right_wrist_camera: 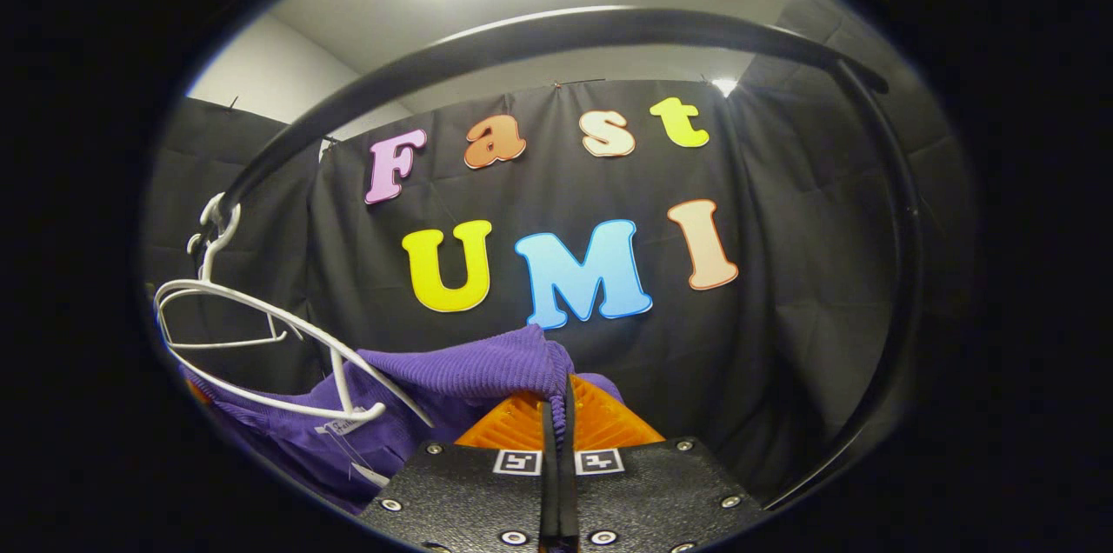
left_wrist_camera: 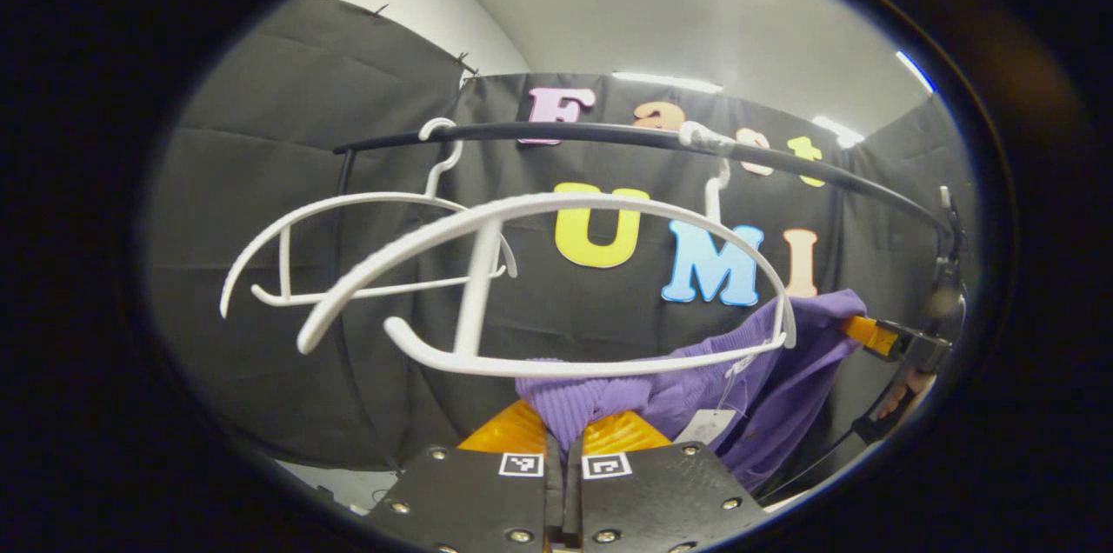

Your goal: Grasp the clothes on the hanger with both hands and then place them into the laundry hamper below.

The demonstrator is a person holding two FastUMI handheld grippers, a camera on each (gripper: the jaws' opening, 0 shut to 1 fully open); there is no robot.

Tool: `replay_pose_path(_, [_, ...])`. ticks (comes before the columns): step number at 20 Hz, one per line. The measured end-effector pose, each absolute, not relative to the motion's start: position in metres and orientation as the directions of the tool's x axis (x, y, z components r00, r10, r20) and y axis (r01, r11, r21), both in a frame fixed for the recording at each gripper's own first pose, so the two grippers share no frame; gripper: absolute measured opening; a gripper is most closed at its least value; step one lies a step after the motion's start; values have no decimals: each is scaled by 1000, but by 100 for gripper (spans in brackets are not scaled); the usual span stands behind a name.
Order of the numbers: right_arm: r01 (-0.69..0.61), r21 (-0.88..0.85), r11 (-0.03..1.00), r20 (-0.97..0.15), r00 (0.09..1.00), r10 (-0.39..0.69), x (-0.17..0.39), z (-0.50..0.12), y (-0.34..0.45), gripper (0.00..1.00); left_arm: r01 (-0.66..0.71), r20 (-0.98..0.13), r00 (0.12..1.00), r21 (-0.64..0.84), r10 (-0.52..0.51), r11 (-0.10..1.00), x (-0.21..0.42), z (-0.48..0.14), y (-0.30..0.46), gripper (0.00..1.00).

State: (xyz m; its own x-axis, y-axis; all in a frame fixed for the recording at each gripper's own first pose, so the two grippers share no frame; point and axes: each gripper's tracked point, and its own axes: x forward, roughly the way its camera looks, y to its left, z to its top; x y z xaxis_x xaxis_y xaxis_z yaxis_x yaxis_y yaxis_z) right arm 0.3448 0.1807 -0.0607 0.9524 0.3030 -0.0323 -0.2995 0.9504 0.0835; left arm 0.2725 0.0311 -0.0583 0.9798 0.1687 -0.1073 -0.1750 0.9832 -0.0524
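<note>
1. Purple ribbed knit garment hangs stretched between both claws, just below the nearer white plastic hanger; a small white tag dangles from it. In the right gripper view the same purple knit sags to the left under a white hanger.
2. Left claw: fingers together, clamped on a bunched fold of the purple knit.
3. Right claw: fingers together, pinching a fold of the knit between them. It also appears far right in the left gripper view, with a hand behind it, gripping the other end of the garment.
4. Progress, judged: two-handed grasp is done; garment looks mostly off the hanger, though I cannot tell if a part of it is caught on it. Lowering it into the hamper is left.
5. Pose: both claws held high, aimed forward at the far wall, near the black metal rail.
6. A second white hanger hangs on the rail, farther left.
</note>
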Motion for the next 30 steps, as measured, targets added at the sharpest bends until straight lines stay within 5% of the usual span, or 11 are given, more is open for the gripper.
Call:
replay_pose_path(13, [-265,96,959,-188,942,279,298,-128,138,0,-60,-208,977,-58,47,997,254,-109,-29,1])
replay_pose_path(21, [-246,17,969,-282,929,240,196,-153,152,0,43,-305,950,-62,-60,997,179,-169,-1,7])
replay_pose_path(30, [-213,4,977,-415,889,196,69,-200,190,0,192,-404,893,-61,-200,980,102,-233,40,1])
